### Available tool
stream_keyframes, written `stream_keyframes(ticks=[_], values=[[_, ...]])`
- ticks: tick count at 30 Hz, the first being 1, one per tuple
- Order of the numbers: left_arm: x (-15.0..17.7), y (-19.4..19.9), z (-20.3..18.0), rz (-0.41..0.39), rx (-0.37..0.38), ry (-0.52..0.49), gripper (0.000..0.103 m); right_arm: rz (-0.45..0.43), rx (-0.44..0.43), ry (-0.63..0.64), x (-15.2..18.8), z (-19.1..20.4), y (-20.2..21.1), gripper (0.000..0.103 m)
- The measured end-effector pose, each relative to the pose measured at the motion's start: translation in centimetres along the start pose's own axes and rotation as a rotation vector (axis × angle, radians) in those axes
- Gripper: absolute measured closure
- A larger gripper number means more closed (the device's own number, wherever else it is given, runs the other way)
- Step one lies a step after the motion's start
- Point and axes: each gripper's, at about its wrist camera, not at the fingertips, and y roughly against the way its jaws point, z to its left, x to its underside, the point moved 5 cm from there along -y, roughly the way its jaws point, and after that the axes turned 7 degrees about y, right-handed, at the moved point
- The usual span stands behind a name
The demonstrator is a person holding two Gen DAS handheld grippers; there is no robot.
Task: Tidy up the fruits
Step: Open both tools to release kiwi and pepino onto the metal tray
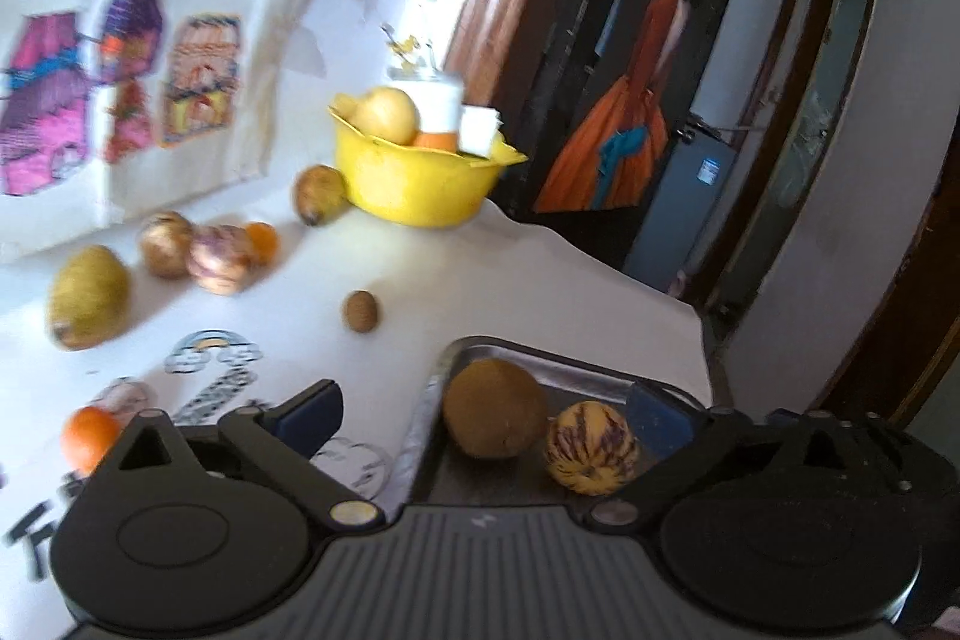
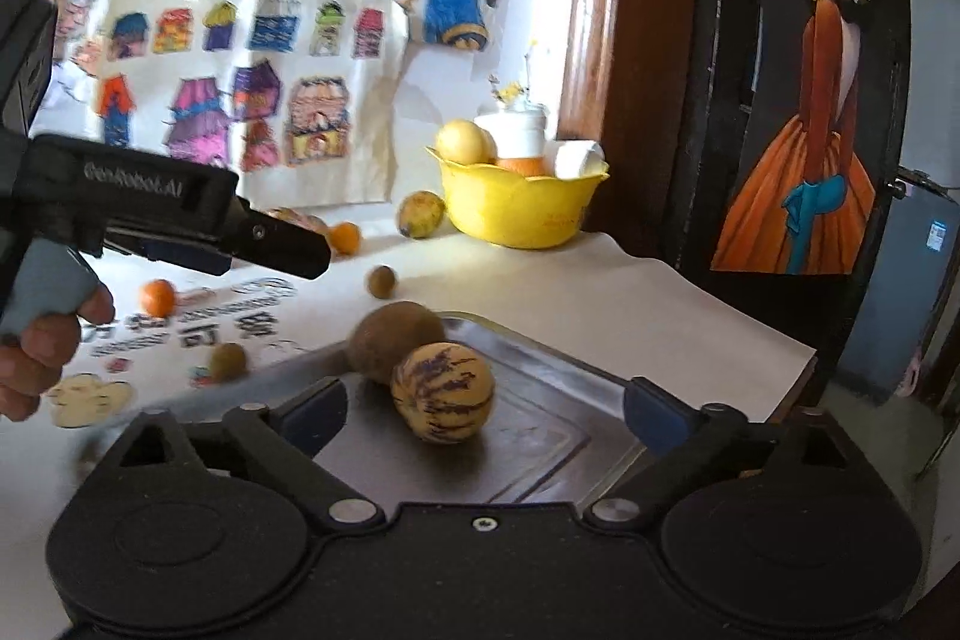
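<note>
A metal tray [image 1: 576,376] [image 2: 540,436] holds a brown round fruit [image 1: 493,409] [image 2: 393,346] and a yellow purple-striped melon [image 1: 591,447] [image 2: 443,391]. My left gripper [image 1: 480,415] is open, its fingers either side of the two fruits and holding nothing. It also shows from the side in the right wrist view [image 2: 288,250]. My right gripper [image 2: 483,409] is open and empty over the tray, with the striped melon between its fingers. Loose fruits lie on the table: a green-yellow mango [image 1: 89,297], small oranges [image 1: 90,437] [image 2: 158,296], a small kiwi [image 1: 360,311] [image 2: 381,281].
A yellow bowl [image 1: 414,184] [image 2: 519,208] with fruit and white cups stands at the back by the wall. More fruits lie left of it [image 1: 219,258]. The table edge [image 1: 690,316] drops off at the right. Cartoon posters cover the wall.
</note>
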Motion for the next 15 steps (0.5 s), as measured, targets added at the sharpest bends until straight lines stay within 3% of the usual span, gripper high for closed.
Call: stream_keyframes(ticks=[10,15], values=[[2.2,6.2,2.6,-0.053,-0.072,-0.001,0.000,0.004,-0.018,0.008,-0.3,3.6,4.9,0.001],[3.8,8.1,4.4,-0.022,-0.102,-0.018,0.000,0.047,-0.043,-0.023,0.4,5.5,6.6,0.001]])
